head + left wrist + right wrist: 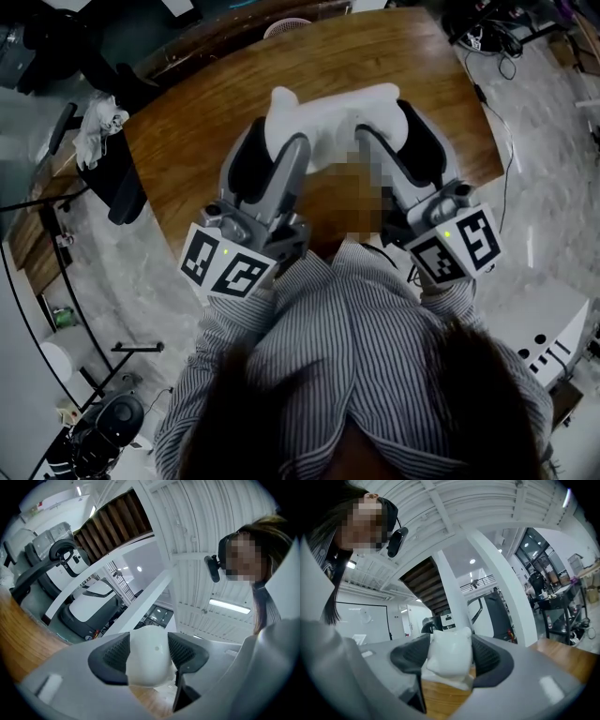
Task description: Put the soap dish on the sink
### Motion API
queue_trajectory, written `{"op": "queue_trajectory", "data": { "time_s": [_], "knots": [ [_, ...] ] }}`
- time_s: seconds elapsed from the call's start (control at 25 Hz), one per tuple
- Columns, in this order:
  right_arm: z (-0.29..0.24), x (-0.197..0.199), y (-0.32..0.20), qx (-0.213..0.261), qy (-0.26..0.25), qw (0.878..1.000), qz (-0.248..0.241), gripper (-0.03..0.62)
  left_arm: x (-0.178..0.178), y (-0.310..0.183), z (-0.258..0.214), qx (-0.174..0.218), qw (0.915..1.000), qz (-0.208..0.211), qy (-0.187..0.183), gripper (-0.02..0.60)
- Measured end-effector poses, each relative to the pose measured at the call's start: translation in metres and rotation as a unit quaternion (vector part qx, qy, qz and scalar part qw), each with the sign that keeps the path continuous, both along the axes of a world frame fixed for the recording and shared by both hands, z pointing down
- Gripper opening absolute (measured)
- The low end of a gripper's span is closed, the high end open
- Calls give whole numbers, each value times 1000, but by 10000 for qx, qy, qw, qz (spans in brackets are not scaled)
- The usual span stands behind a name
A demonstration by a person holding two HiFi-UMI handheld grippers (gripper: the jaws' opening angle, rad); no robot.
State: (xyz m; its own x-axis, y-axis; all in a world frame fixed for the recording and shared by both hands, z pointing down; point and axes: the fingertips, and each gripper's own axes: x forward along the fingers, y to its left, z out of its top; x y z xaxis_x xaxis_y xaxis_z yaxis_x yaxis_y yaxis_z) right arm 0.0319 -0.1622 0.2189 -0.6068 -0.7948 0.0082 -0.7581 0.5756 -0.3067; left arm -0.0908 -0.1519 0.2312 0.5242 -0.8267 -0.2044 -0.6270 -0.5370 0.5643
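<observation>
Over the table [187, 141], left gripper [147, 657] and right gripper [450, 656] each pinch an end of the dish [333, 105]; seemingly mid-carry, next needing a sink, unseen.

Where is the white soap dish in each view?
Head view: soap dish at top centre, over the wooden table, held at both ends.
Left gripper view: soap dish at lower centre, its rounded end between the jaws.
Right gripper view: soap dish at lower centre, its squarish end between the jaws.
Shared landmark: the table.
</observation>
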Motion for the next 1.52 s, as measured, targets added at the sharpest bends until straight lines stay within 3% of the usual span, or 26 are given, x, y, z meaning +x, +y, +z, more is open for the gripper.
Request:
{"op": "queue_trajectory", "data": {
  "time_s": [0.48, 0.84, 1.16, 1.52],
  "knots": [
    [35, -3, -31, -396, 3, 9989, -262, 277, -1, -25, 29, -251, 9993, -131, -225, 238],
    [88, 2, -42, -1066, 142, 9930, -479, 277, 7, -35, 79, -836, 9959, -76, -336, 238],
    [146, 4, -54, -1669, 306, 9838, -584, 278, 11, -47, 135, -1431, 9878, 294, -532, 238],
    [224, 7, -50, -2682, 376, 9606, -625, 277, 15, -48, 204, -2246, 9723, 346, -542, 238]
  ]
}}
